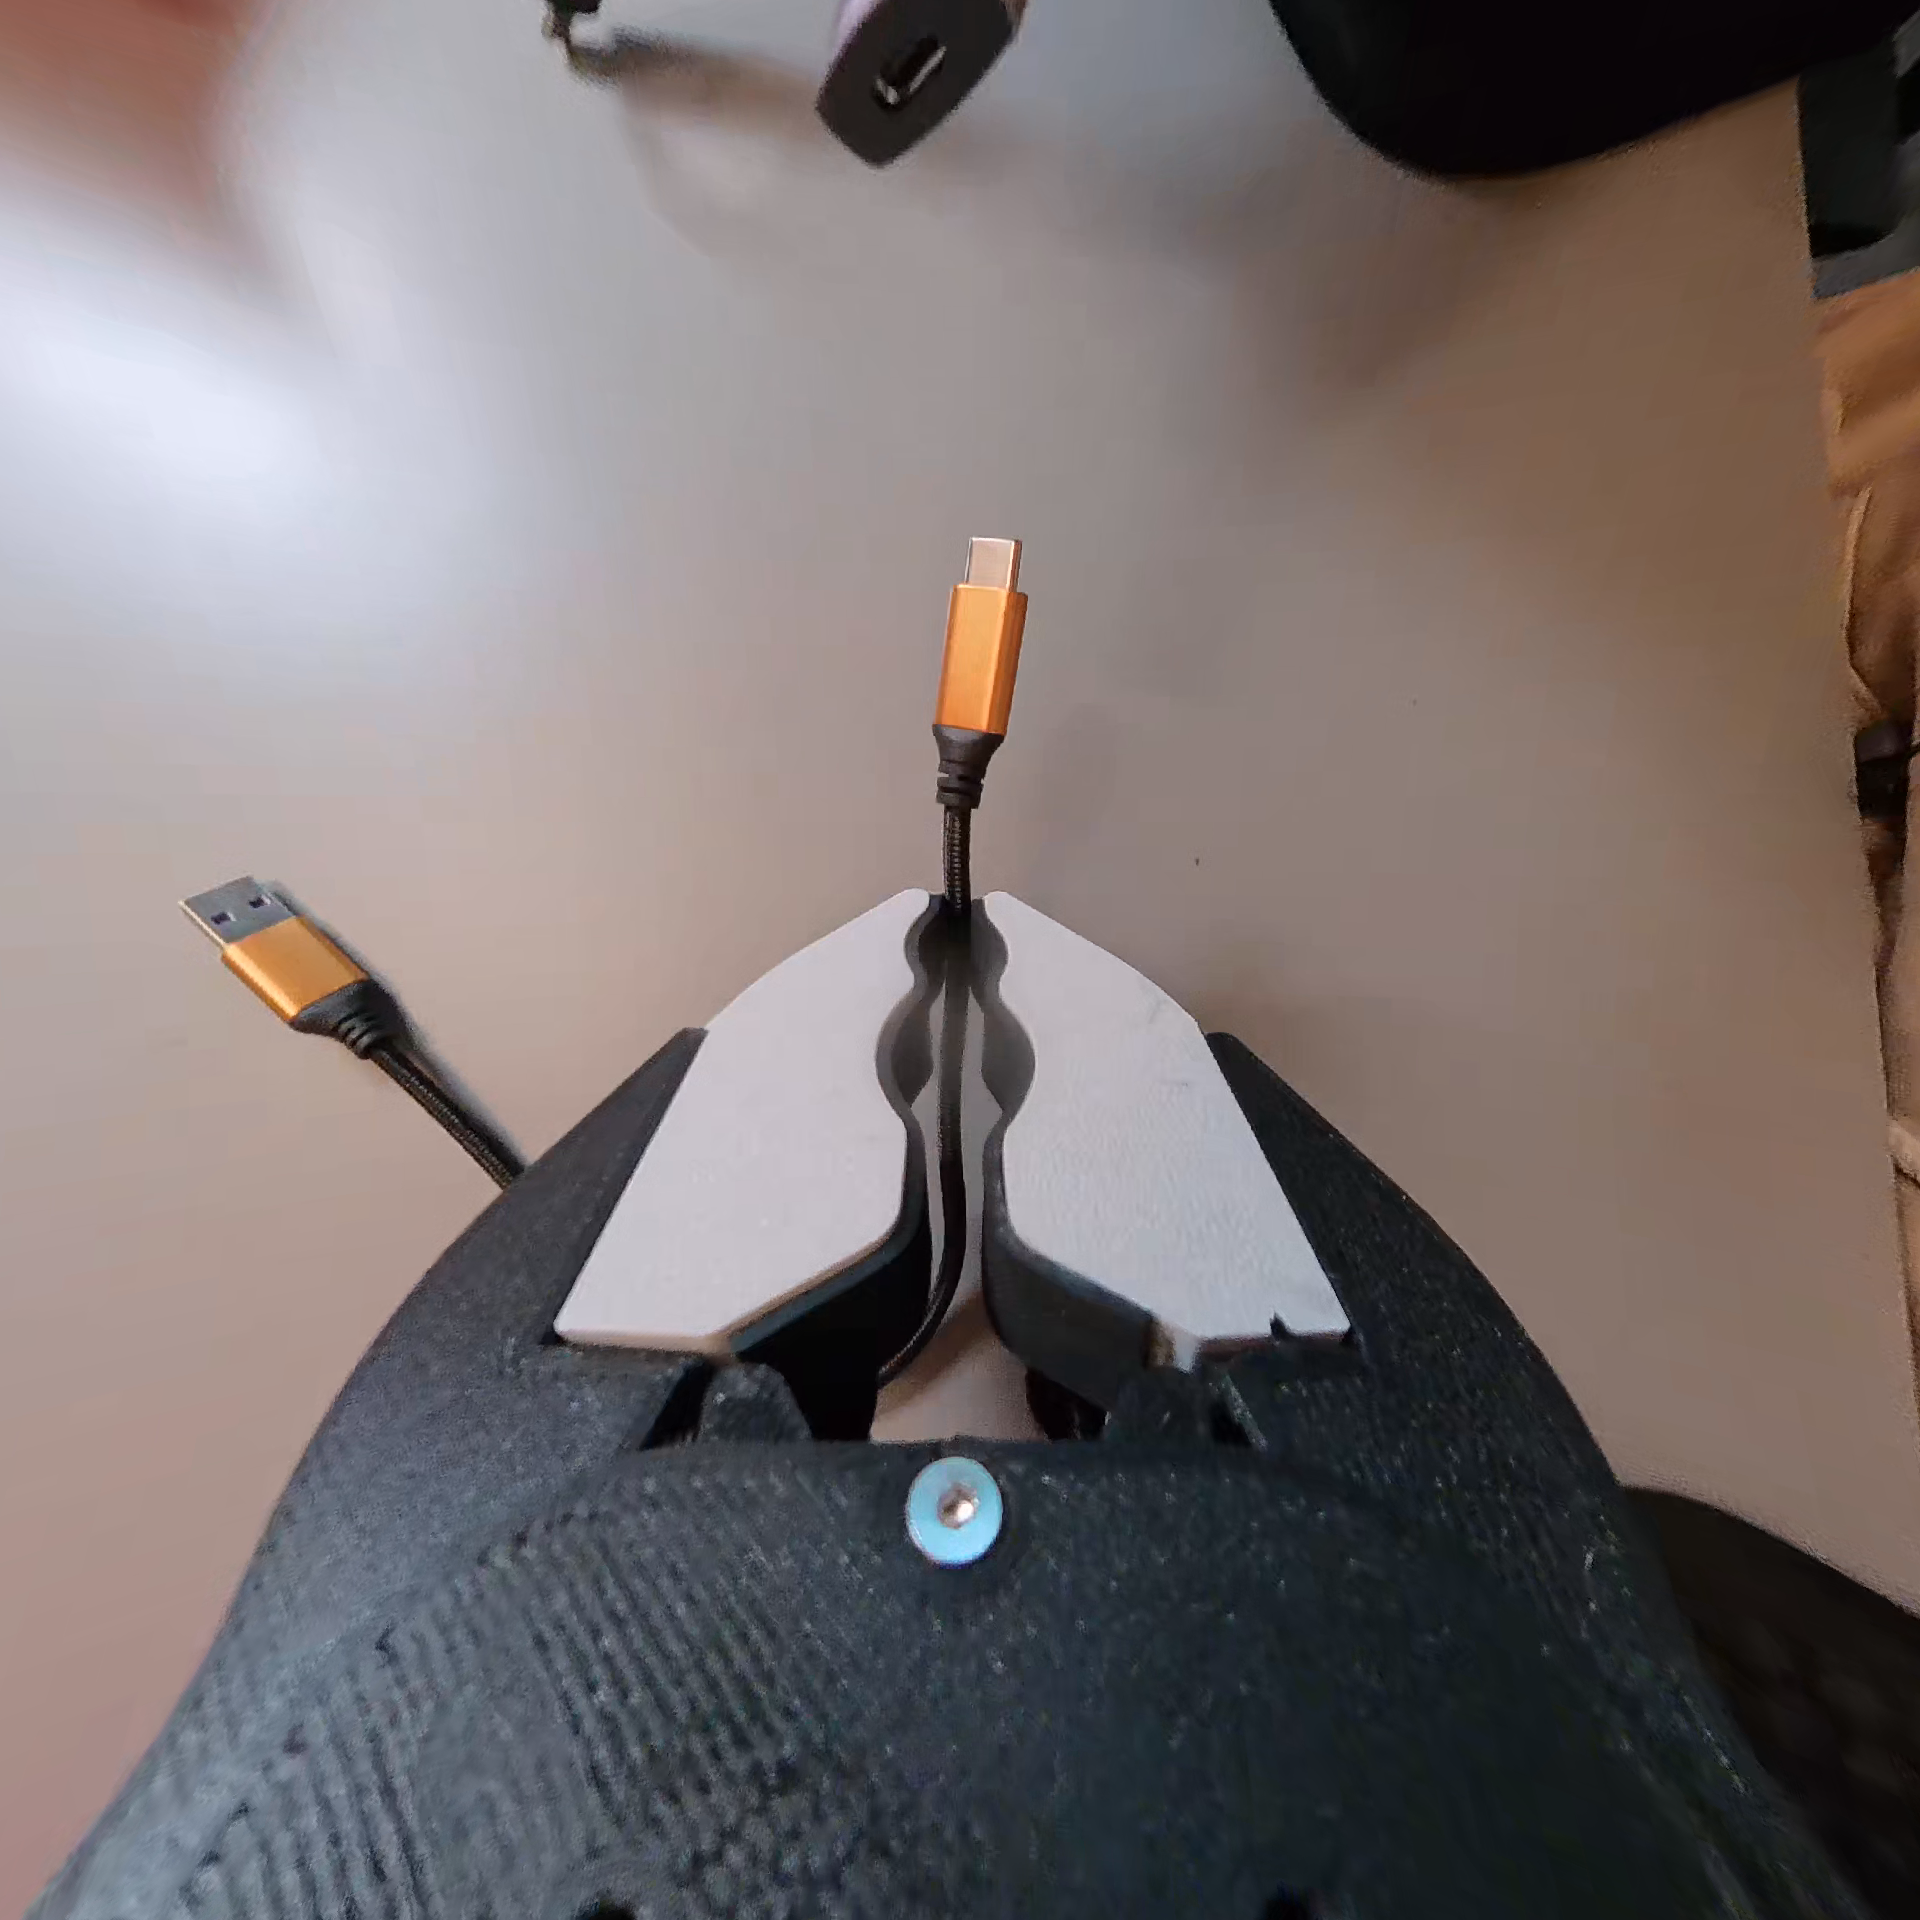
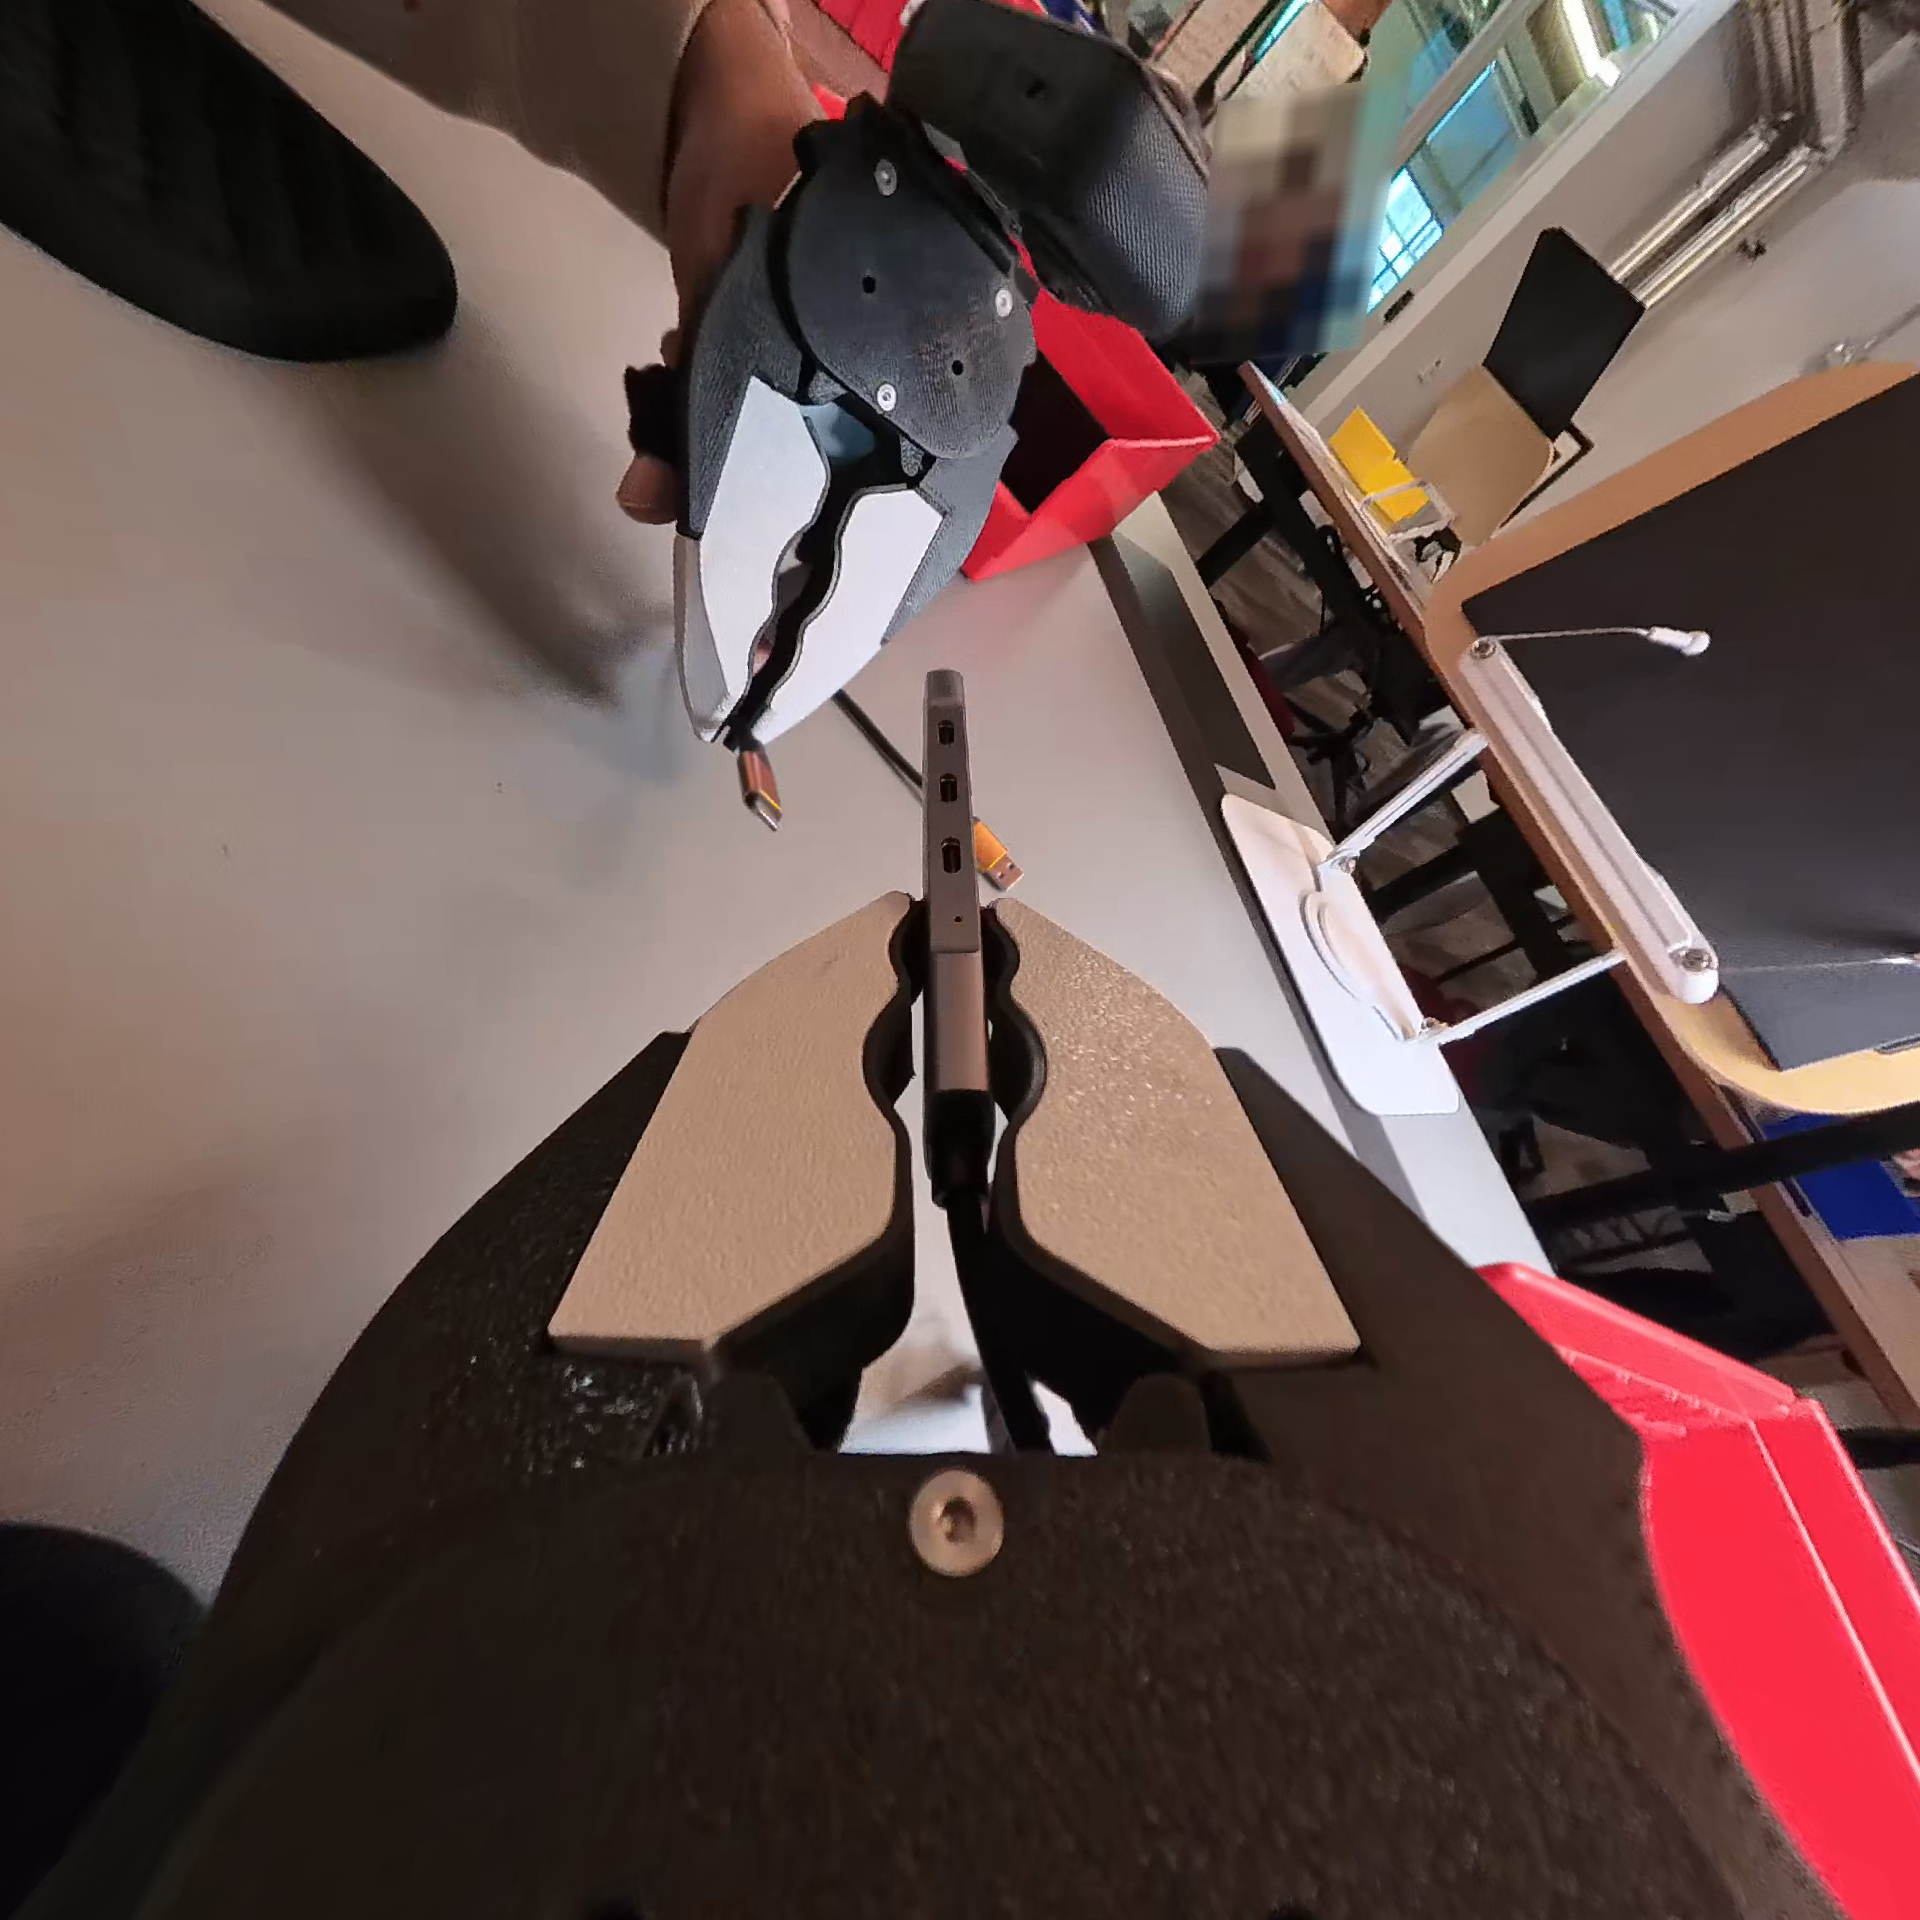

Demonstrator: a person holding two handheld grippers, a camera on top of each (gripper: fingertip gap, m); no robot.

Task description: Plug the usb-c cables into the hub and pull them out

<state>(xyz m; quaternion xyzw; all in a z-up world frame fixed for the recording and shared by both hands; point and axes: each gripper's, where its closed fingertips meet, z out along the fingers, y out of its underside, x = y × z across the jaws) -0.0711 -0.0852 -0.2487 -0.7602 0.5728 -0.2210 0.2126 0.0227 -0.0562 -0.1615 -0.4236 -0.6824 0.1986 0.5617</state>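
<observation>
Right up against the lens, both sets of grey pads are pinched shut on something, so neither tool is free. On my left gripper (image 1: 954, 904) the tips are clamped on the braided cable (image 1: 956, 852) a little way behind the orange usb-c plug (image 1: 980, 655), which sticks straight out ahead of the tips. My right gripper (image 2: 951, 914) is squeezed on the lower half of the grey hub (image 2: 951, 821), held edge-on with three free ports stacked up ahead of the tips and its own black lead running back between the pads.

From the right wrist view the plug tip hangs just left of the hub and near its middle port, not touching and angled off the port line — so I'd say I'm mid-approach, nothing seated yet.

What worries me:
- I'm holding cord, not the plug shell. That stub of cable can flex, so I reckon a push may just buckle it instead of driving the plug in.
- Plug and port aren't lined up — going in crooked could scrape the port rim or jam.
- Pushing sideways on a thin hub held only at one end might twist it in the pads.
- The loose orange USB-A end (image 1: 275, 951) trails off to the left of my left gripper and could snag.
</observation>
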